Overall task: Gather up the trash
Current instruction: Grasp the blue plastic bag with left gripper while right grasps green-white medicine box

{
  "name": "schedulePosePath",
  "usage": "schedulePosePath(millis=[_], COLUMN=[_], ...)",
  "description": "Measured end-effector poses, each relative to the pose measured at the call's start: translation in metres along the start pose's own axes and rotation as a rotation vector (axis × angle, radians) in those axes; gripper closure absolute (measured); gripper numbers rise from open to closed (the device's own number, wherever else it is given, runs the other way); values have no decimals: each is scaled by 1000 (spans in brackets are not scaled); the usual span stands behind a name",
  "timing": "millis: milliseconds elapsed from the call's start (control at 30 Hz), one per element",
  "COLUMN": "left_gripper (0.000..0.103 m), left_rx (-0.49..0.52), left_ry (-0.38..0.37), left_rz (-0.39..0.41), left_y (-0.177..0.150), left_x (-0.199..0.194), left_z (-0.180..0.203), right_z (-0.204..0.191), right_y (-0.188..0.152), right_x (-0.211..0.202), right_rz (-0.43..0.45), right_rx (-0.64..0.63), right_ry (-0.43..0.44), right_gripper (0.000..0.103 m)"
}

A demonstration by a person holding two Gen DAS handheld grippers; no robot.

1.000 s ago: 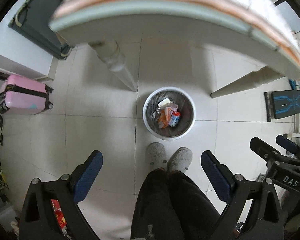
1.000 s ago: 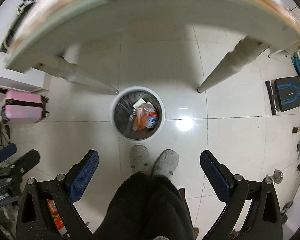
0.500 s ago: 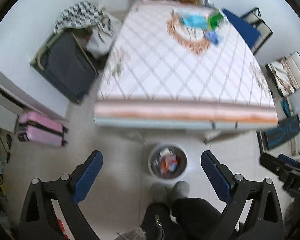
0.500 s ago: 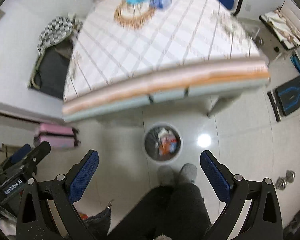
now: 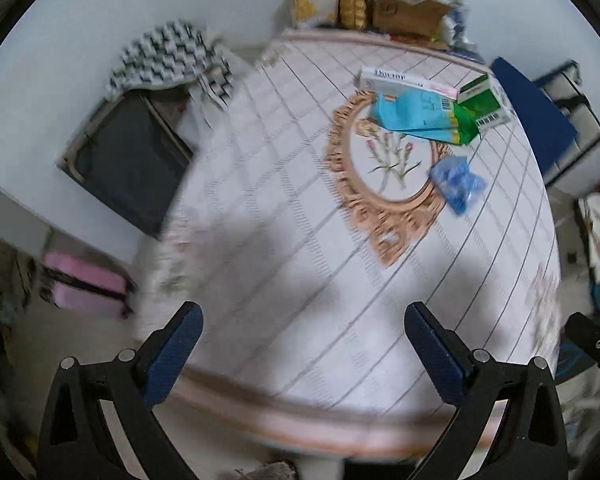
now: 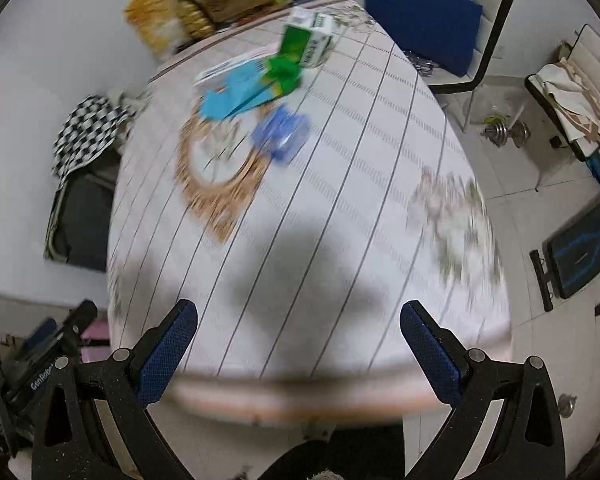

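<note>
Trash lies at the far side of a table (image 5: 300,280) with a white checked cloth: a light-blue and green flattened carton (image 5: 420,116), a white box (image 5: 404,80), a green-and-white box (image 5: 486,102) and a crumpled blue wrapper (image 5: 456,182). In the right wrist view the blue carton (image 6: 244,92), green box (image 6: 304,44) and blue wrapper (image 6: 282,132) show blurred. My left gripper (image 5: 302,354) is open and empty above the table's near edge. My right gripper (image 6: 298,352) is open and empty over the near edge too.
Bags and cardboard boxes (image 5: 400,8) are piled at the table's far end. A dark open suitcase (image 5: 128,160) with checked cloth and a pink suitcase (image 5: 84,284) stand left. A blue-seated chair (image 6: 424,20), dumbbells (image 6: 504,132) and a bench (image 6: 580,252) are right.
Both grippers swung up from facing the floor and the trash bin to facing the tabletop. The bin and the person's feet have left view. Both stay open.
</note>
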State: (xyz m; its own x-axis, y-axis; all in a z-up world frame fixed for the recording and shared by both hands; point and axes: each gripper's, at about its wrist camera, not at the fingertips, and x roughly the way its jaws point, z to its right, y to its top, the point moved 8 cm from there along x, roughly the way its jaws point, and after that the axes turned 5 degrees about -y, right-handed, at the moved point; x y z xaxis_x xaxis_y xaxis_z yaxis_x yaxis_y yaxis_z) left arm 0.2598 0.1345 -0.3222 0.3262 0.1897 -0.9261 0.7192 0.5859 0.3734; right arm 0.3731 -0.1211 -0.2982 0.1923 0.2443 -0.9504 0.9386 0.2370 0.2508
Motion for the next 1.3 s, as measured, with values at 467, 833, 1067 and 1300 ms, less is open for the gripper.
schedulePosePath(millis=[467, 833, 1067, 1300], left_gripper=[34, 89, 92, 95], left_rx=[-227, -127, -66, -69], left_ry=[-173, -35, 109, 133], left_rz=[-381, -254, -171, -153], left_y=[87, 128, 155, 156], left_x=[197, 190, 182, 177], left_z=[156, 131, 92, 76], right_z=[93, 28, -1, -14], right_y=[242, 376, 390, 376], right_x=[129, 170, 214, 228], right_rz=[-74, -14, -101, -137], right_rx=[151, 215, 174, 169], right_ry=[-65, 157, 142, 168], right_gripper=[1, 0, 0, 25])
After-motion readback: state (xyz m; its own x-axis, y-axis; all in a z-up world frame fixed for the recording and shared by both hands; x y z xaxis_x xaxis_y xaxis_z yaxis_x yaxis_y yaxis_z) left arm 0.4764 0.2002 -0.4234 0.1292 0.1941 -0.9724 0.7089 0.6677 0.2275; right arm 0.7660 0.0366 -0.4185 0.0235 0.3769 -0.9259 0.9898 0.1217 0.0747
